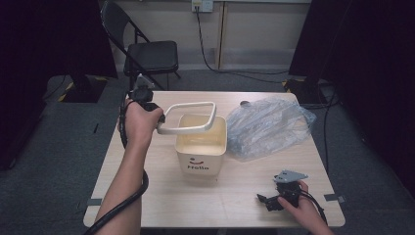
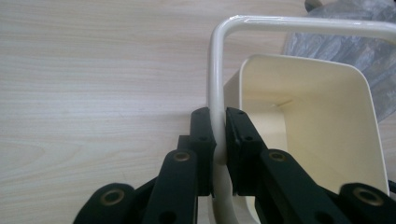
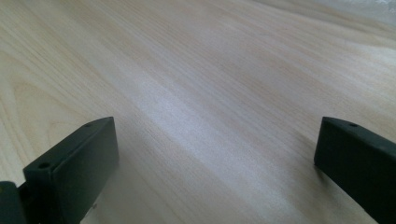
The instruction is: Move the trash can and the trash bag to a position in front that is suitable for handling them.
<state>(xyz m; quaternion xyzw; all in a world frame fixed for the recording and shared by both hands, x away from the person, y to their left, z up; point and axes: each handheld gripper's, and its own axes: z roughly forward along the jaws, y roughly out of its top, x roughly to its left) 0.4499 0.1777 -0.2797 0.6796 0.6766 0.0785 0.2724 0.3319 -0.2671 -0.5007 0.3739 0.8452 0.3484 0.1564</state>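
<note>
Left gripper view, cream ring (image 2: 215,84) pinched between left claw (image 2: 220,135) pads, above bin (image 2: 373,121)

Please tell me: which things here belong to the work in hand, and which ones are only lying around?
In the work:
- white ring frame, clamped in the left gripper
- cream bin under it

Lying about:
- clear plastic bags on the table
- folding chair behind
- right gripper, open, idle

Your near tabletop (image 1: 215,200) lies open, bin (image 1: 200,147) stands mid-table, crumpled plastic bag (image 1: 266,125) blocks your far right, left edge free.
</note>
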